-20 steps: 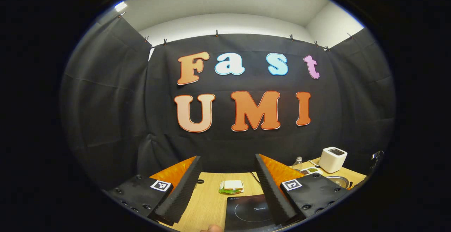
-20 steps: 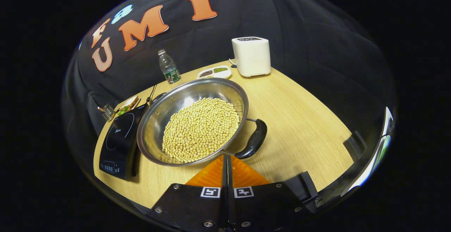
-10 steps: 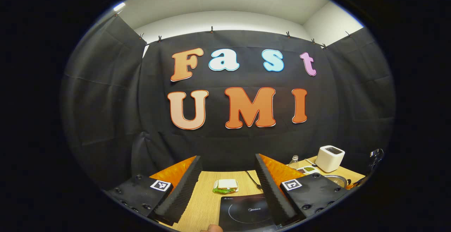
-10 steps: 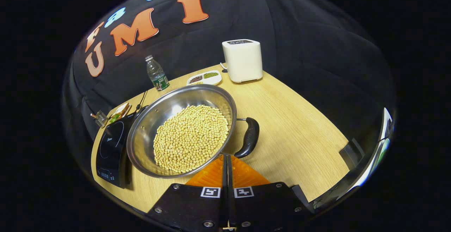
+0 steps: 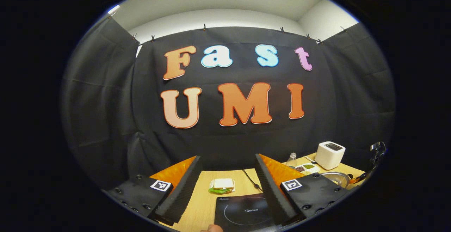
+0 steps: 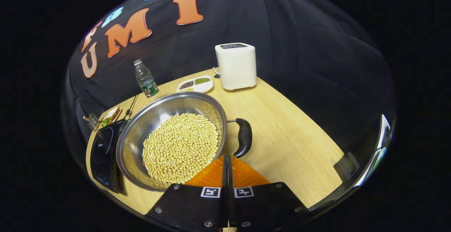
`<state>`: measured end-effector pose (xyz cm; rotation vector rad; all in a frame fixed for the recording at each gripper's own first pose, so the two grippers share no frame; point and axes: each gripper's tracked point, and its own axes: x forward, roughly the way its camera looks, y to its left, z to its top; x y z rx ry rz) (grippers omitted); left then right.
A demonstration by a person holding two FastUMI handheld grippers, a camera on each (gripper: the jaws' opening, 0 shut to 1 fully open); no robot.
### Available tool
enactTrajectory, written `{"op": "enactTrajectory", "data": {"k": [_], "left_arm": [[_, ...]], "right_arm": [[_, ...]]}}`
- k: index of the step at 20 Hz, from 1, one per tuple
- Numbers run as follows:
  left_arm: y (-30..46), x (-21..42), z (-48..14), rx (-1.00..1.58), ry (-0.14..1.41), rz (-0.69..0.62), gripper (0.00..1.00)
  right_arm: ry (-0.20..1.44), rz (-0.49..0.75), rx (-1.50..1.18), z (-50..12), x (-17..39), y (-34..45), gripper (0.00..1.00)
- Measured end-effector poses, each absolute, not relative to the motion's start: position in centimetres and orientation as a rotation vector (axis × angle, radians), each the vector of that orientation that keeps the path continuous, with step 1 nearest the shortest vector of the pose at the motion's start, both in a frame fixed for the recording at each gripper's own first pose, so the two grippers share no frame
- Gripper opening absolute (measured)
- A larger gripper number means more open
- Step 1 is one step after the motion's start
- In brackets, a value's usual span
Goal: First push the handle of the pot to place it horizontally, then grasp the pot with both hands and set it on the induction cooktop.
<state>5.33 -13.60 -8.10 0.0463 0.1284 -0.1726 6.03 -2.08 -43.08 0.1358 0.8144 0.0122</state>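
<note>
A steel pot [image 6: 135, 136] full of pale soybeans sits on the wooden table [image 6: 289, 144], right beside the black induction cooktop [image 6: 102, 149]. Its black handle [image 6: 243, 136] sticks out on the right side. My right gripper [image 6: 225, 157] is shut, and its tips sit at the pot's rim just left of the handle's near end. My left gripper [image 5: 227, 159] is open and empty, held above the cooktop [image 5: 243, 212]. The pot's rim [image 5: 336, 177] peeks out at the far right of the left gripper view.
At the back stand a white appliance [image 6: 236, 66], a water bottle [image 6: 144, 80] and a divided dish of beans [image 6: 195, 84]. A sandwich [image 5: 222, 185] lies behind the cooktop with a black cable [image 5: 251, 179] beside it. Bare table lies right of the handle.
In the right gripper view the pot has slid left and nearer, and its handle has swung from slanted to nearly upright. The left gripper view has panned right, still open.
</note>
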Motion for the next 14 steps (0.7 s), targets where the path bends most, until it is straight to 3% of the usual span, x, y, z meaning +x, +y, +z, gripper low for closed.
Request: {"op": "enactTrajectory", "data": {"k": [14], "left_arm": [[-30.9, 4.7, -25.4, 0.028, 0.364, -0.387, 1.0]], "right_arm": [[0.79, 0.046, 0.098, -43.4, 10.7, -2.4, 0.0]]}}
